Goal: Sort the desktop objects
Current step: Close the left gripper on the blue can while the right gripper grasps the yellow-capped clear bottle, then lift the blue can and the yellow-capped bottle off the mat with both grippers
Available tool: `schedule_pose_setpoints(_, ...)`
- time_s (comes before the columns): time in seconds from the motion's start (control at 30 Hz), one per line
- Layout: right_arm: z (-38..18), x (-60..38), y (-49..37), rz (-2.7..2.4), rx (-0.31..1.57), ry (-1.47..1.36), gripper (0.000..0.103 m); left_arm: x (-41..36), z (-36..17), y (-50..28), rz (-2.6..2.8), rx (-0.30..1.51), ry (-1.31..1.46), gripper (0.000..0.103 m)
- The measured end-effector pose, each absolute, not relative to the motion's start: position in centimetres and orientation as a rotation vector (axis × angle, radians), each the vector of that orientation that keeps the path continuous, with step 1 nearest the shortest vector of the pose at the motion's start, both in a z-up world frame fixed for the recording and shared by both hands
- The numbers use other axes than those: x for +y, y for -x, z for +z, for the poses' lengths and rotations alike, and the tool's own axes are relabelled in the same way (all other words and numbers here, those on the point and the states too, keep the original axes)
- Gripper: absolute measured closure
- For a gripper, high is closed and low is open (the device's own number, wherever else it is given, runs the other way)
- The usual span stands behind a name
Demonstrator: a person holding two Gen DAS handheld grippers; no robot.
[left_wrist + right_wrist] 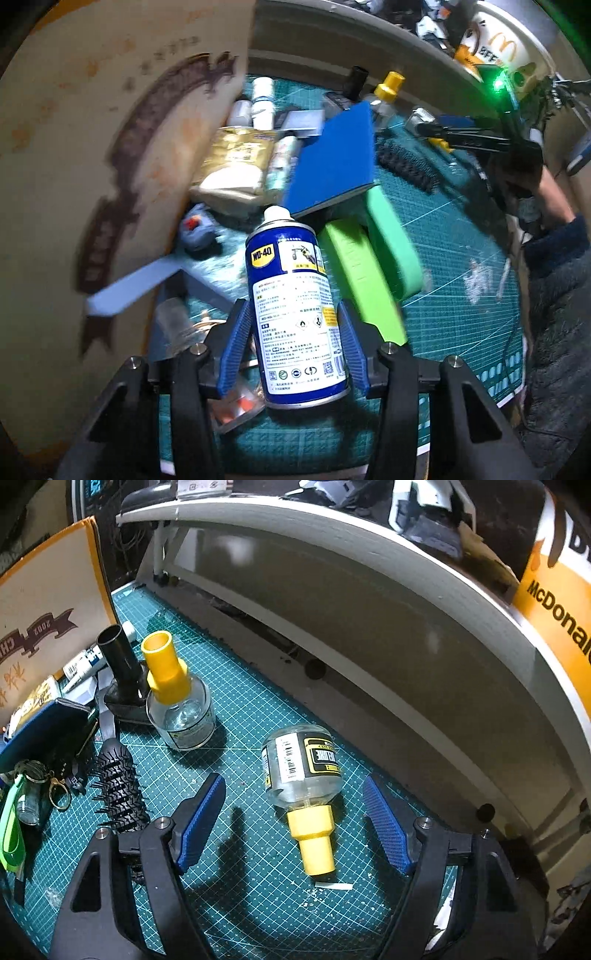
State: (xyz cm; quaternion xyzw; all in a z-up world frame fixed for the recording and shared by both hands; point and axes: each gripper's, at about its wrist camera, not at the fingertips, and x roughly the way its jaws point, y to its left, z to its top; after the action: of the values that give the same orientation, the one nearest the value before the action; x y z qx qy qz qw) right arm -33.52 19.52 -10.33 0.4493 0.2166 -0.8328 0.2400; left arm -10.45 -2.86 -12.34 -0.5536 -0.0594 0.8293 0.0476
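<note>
left gripper clamps WD-40 can | right gripper spread, astride toppled yellow-capped bottle on cutting mat

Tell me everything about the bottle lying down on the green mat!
The fallen bottle is clear and rounded, maybe glass or plastic, with a yellow stepped cap pointing toward the camera and a black-and-yellow label plus a barcode. It lies on its side on the green cutting mat, between the open fingers of the right hand-held gripper, untouched.

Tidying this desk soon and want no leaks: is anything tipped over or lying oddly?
Yes: one yellow-capped bottle lies on its side on the cutting mat, between the right gripper's open jaws, while its twin stands upright. No spill visible.
</note>
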Motion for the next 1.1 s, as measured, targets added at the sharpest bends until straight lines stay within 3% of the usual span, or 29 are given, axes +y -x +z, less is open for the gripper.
schedule_pose_setpoints(0.1, -10.1, 19.5, 34.1, -2.272, 0.577, -1.216, 0.029, -1.7, -13.2, 11.0, 2.561, -0.052, 1.751, 0.055)
schedule_pose_setpoints(0.33, -10.5, 19.3, 34.9, -2.263, 0.579, -1.221, 0.03, 0.4, -13.0, 11.6, 2.564, 0.035, 1.724, 0.055)
schedule_pose_setpoints(0.47, -11.3, 18.8, 35.5, -2.252, 0.6, -1.268, 0.051, 0.4, -13.0, 11.8, 2.578, 0.019, 1.69, 0.056)
schedule_pose_setpoints(0.57, -11.9, 18.7, 35.9, -2.245, 0.583, -1.307, 0.06, 0.0, -12.5, 11.3, 2.581, 0.0, 1.672, 0.057)
schedule_pose_setpoints(1.1, -7.9, 20.6, 30.1, -2.366, 0.341, -1.226, 0.06, 0.1, -8.3, 8.3, 2.638, -0.011, 1.436, 0.058)
